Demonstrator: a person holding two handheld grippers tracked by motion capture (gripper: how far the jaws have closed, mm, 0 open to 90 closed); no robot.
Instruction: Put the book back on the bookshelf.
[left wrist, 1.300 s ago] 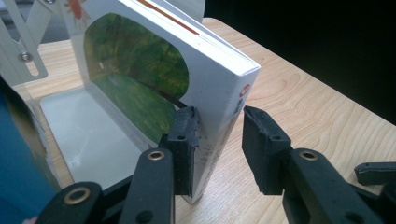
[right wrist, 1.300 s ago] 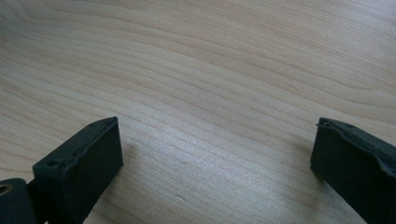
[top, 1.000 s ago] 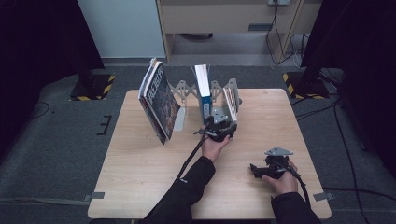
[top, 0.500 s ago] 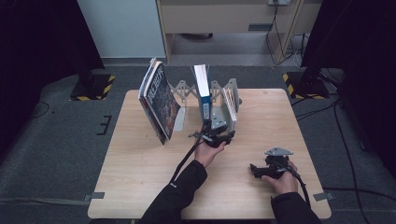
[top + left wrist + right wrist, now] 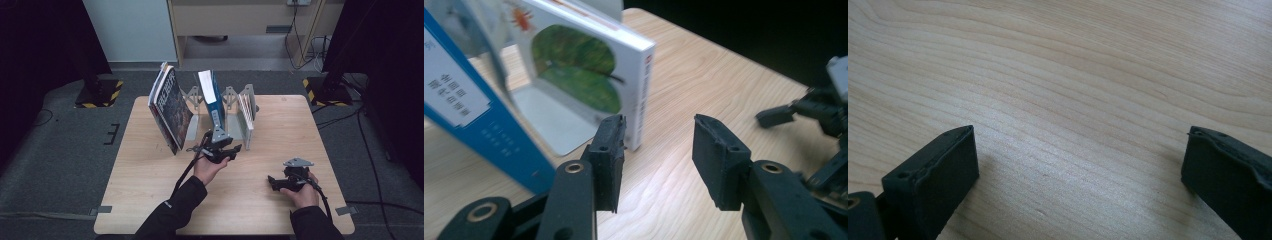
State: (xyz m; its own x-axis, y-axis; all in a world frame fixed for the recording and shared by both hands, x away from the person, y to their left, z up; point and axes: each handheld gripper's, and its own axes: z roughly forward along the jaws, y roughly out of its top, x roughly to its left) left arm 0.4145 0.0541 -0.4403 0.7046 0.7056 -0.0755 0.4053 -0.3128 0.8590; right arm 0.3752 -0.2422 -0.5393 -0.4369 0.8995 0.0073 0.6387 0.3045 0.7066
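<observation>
My left gripper (image 5: 218, 149) sits near the middle of the table (image 5: 280, 115), just in front of the rack (image 5: 231, 97). Its jaws have just been opening, and nothing is between them now. They stand partly apart over bare wood.

The white book (image 5: 589, 70) stands upright in the rack, just ahead of the left gripper and a bit to one side of it. Its spine faces me and its long side runs up and down. The blue book (image 5: 469, 107) leans in the next slot. A big dark book (image 5: 170, 107) leans at the far left of the rack, well away from the gripper.

My left hand is much nearer to the books than my right. The right gripper (image 5: 292, 177) rests low on the table, well apart from the rack, with its jaws wide open and empty.

The blue book has a white label with some writing, and the white book has small print on its spine. I can't read either. The white cover shows a green leaf and a little red bug.
</observation>
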